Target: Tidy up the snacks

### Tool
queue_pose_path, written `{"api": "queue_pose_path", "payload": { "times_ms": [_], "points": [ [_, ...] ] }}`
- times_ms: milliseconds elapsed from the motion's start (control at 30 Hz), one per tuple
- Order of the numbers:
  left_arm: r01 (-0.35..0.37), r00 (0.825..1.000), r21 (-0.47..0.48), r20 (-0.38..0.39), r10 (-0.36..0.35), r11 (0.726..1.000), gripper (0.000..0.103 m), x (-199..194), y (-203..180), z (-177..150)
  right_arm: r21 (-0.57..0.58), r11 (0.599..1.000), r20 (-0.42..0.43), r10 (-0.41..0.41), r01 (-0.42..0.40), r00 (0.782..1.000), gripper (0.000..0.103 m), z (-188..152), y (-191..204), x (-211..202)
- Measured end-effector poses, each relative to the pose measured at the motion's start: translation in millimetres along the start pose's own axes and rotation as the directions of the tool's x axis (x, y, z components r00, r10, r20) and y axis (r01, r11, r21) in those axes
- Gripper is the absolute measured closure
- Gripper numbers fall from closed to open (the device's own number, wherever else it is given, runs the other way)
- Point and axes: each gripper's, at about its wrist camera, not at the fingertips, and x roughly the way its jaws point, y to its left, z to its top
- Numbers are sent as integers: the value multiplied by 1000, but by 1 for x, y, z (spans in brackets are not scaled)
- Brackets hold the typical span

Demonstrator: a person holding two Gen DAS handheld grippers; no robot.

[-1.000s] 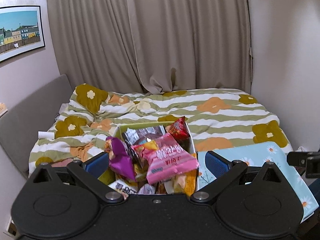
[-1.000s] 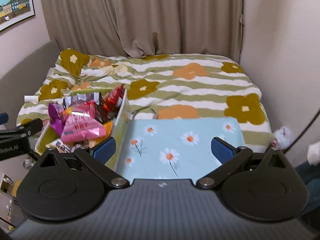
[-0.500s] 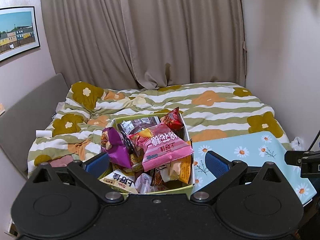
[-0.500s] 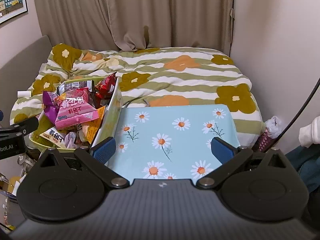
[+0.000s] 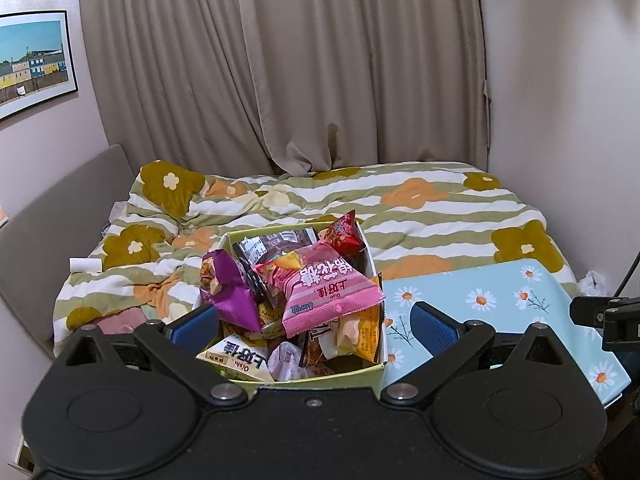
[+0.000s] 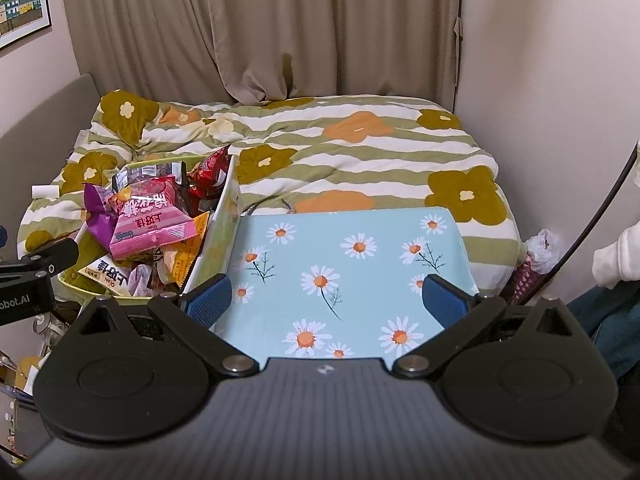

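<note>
Left wrist view: the left gripper has its jaws spread wide and holds nothing. Directly ahead of it, framed between its blue fingers, stands the green snack box, heaped with packets. A pink packet lies on top of the heap; a purple packet leans to its left, a red packet stands at the far right corner, and a white packet lies at the near left. The box sits at the near edge of the flower-patterned bedspread. To the right of the box, touching its wall, lies the pale blue daisy-print board.

Right wrist view: the right gripper is likewise wide open and empty, and hovers over the near part of the daisy-print board. The snack box lies ahead and to the left of this gripper, beside its left finger. The pink packet tops the pile here too. Part of the left gripper's body shows at the left edge. Curtains hang beyond the bed.
</note>
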Motion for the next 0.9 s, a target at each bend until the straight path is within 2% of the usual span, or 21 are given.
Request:
{"api": "queue_pose_path", "payload": {
  "times_ms": [900],
  "points": [
    [-5, 1000, -18, -19, 5, 1000, 0, 1, -1, -1, 0, 1000, 1, -2, 2, 1000, 0, -1, 2, 0]
  ]
}}
